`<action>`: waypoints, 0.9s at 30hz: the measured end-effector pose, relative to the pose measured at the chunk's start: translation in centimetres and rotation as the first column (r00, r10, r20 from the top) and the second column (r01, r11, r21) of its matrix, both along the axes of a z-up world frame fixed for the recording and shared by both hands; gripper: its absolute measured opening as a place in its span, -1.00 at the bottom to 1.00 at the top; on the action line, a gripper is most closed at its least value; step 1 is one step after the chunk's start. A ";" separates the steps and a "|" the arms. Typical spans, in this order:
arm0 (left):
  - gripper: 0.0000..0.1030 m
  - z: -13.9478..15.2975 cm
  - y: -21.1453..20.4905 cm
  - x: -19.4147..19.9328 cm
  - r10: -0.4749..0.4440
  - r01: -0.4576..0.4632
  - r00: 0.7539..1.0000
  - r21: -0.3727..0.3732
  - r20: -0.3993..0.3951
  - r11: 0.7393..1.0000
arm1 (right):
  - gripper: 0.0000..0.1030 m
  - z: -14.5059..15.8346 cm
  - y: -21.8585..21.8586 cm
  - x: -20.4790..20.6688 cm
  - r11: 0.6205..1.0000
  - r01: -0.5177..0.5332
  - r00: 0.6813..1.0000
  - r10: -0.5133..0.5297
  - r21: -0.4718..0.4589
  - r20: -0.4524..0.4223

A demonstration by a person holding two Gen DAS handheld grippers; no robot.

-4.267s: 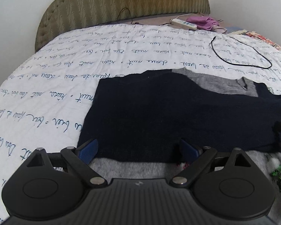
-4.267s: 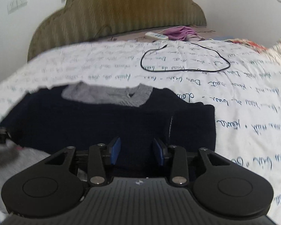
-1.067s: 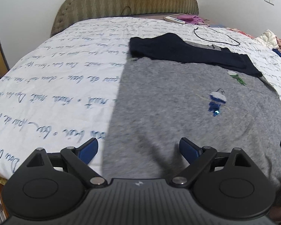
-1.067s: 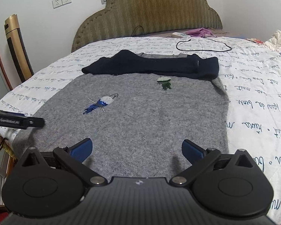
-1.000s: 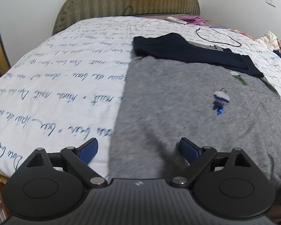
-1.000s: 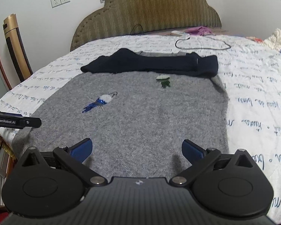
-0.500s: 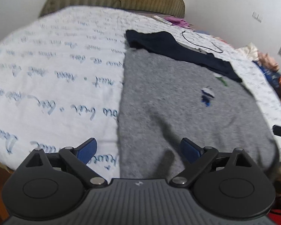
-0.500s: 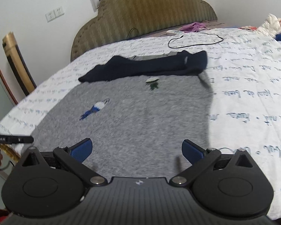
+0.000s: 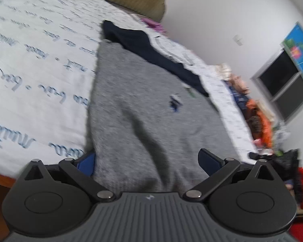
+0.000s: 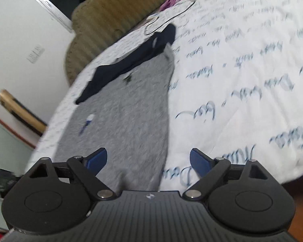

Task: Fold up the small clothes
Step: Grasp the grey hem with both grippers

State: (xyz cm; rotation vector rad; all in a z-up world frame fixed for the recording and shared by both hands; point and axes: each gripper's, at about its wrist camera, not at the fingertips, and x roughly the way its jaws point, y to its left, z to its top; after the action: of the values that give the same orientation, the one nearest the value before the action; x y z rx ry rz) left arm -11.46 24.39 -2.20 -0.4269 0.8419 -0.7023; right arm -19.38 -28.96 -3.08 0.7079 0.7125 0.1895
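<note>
White bedspread (image 9: 36,64) printed with blue cursive script fills the left of my left wrist view and the right of my right one, with an olive padded headboard (image 10: 111,14) and pale walls at the top of the frames. On it my grey sweater (image 9: 147,104) lies flat, running from the bottom centre up the middle of both views; a small blue-and-white embroidered motif (image 9: 175,101) and a smaller green one (image 10: 128,78) sit on its front, and its navy sleeves (image 9: 151,50) are folded across the far end. My left gripper (image 9: 146,161) has its jaws opening wide over the near hem, the left blue pad at the sweater's edge, nothing pinched. My right gripper (image 10: 146,161) is closing, its jaws apart across the sweater's right edge, the left pad over grey knit, the right pad over bare bedspread. Open bedspread flanks the sweater on both sides; the near bed edge lies just under my fingers. A black cable (image 10: 169,18) loops beyond the sleeves. The script is too blurred to read.
</note>
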 end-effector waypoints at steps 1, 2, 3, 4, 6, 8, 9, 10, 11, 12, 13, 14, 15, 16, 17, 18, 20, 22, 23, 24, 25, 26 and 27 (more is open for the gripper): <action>1.00 -0.2 0.1 -0.1 -0.006 0.006 1.000 -0.025 0.000 1.000 | 0.72 -0.3 0.0 -0.1 0.999 -0.025 1.000 0.024 0.035 0.010; 1.00 -0.4 0.2 -0.2 -0.013 0.013 1.000 -0.049 -0.002 0.999 | 0.70 -0.6 0.3 0.0 0.996 -0.053 0.998 0.052 0.068 0.018; 1.00 -0.5 0.1 -0.2 -0.025 0.024 1.000 -0.070 -0.006 0.997 | 0.70 -0.9 0.7 0.2 0.992 -0.085 0.996 0.083 0.097 0.025; 1.00 -0.6 -0.2 -0.2 -0.039 0.038 0.999 -0.085 -0.009 0.996 | 0.70 -1.1 1.3 0.5 0.985 -0.121 0.993 0.118 0.121 0.032; 1.00 -0.7 -0.9 -0.3 -0.065 0.065 0.998 -0.091 0.000 0.994 | 0.69 -1.4 2.8 1.1 0.973 -0.186 0.982 0.181 0.137 0.048; 1.00 -0.7 -2.0 -0.5 -0.100 0.101 0.995 -0.084 0.012 0.991 | 0.69 -1.2 4.4 1.5 0.968 -0.229 0.973 0.224 0.105 0.063; 1.00 -0.7 -2.5 -0.7 -0.116 0.117 0.993 -0.079 0.018 0.990 | 0.69 -1.1 4.9 1.7 0.963 -0.250 0.967 0.243 0.099 0.071; 1.00 -0.7 -3.0 -0.7 -0.130 0.131 0.991 -0.073 0.021 0.989 | 0.69 -1.1 5.3 1.9 0.958 -0.267 0.963 0.260 0.105 0.077; 1.00 -0.8 -3.5 -0.8 -0.137 0.139 0.990 -0.064 0.026 0.988 | 0.69 -1.1 5.7 2.1 0.952 -0.283 0.958 0.274 0.116 0.084; 1.00 -0.7 -3.8 -0.9 -0.143 0.145 0.989 -0.060 0.031 0.988 | 0.69 -1.2 6.0 2.2 0.946 -0.300 0.953 0.290 0.126 0.093; 1.00 -0.8 -4.2 -0.9 -0.154 0.156 0.988 -0.063 0.033 0.986 | 0.69 -1.2 6.4 2.4 0.940 -0.314 0.948 0.303 0.131 0.099; 1.00 -0.8 -4.5 -0.8 -0.165 0.166 0.986 -0.069 0.030 0.984 | 0.69 -1.3 6.8 2.6 0.935 -0.329 0.943 0.317 0.134 0.101; 1.00 -0.8 -4.8 -0.7 -0.174 0.176 0.984 -0.074 0.025 0.982 | 0.69 -1.4 7.3 2.7 0.930 -0.341 0.939 0.330 0.136 0.103; 1.00 -0.8 -5.2 -0.6 -0.184 0.185 0.983 -0.077 0.022 0.980 | 0.69 -1.3 7.9 3.0 0.926 -0.354 0.934 0.342 0.134 0.105; 1.00 -0.8 -5.7 -0.5 -0.196 0.197 0.980 -0.076 0.021 0.977 | 0.69 -1.2 8.4 3.2 0.921 -0.370 0.927 0.358 0.125 0.110; 1.00 -0.8 -6.2 -0.5 -0.211 0.212 0.977 -0.076 0.021 0.974 | 0.69 -1.0 9.1 3.5 0.915 -0.387 0.920 0.375 0.112 0.115; 1.00 -0.8 -7.3 -0.6 -0.238 0.239 0.971 -0.063 0.021 0.969 | 0.69 -0.6 10.0 3.9 0.901 -0.425 0.902 0.413 0.086 0.124; 1.00 -0.7 -8.4 -0.7 -0.259 0.260 0.965 -0.033 0.033 0.965 | 0.69 -0.4 11.2 4.5 0.885 -0.459 0.885 0.448 0.075 0.127; 1.00 -0.6 -8.9 -0.7 -0.268 0.269 0.963 -0.022 0.035 0.963 | 0.69 -0.4 11.6 4.5 0.880 -0.471 0.878 0.461 0.062 0.129; 1.00 -0.6 -9.3 -0.7 -0.275 0.276 0.961 -0.019 0.034 0.961 | 0.69 -0.3 12.0 4.8 0.875 -0.482 0.871 0.473 0.050 0.132; 1.00 -0.6 -9.6 -0.6 -0.279 0.279 0.960 -0.021 0.029 0.960 | 0.69 -0.2 12.4 5.0 0.871 -0.490 0.866 0.481 0.044 0.134; 1.00 -0.6 -9.8 -0.5 -0.282 0.283 0.959 -0.025 0.026 0.959 | 0.68 -0.2 12.7 5.2 0.868 -0.495 0.863 0.486 0.042 0.136; 0.99 -0.6 -9.8 -0.5 -0.287 0.287 0.958 -0.030 0.023 0.957 | 0.65 -0.2 13.0 5.3 0.865 -0.500 0.860 0.491 0.043 0.138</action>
State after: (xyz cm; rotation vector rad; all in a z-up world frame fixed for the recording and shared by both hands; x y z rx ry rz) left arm -11.97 14.56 -2.77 -0.3293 0.8851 -0.9885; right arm -14.12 -16.01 -3.24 0.5671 0.7622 0.7344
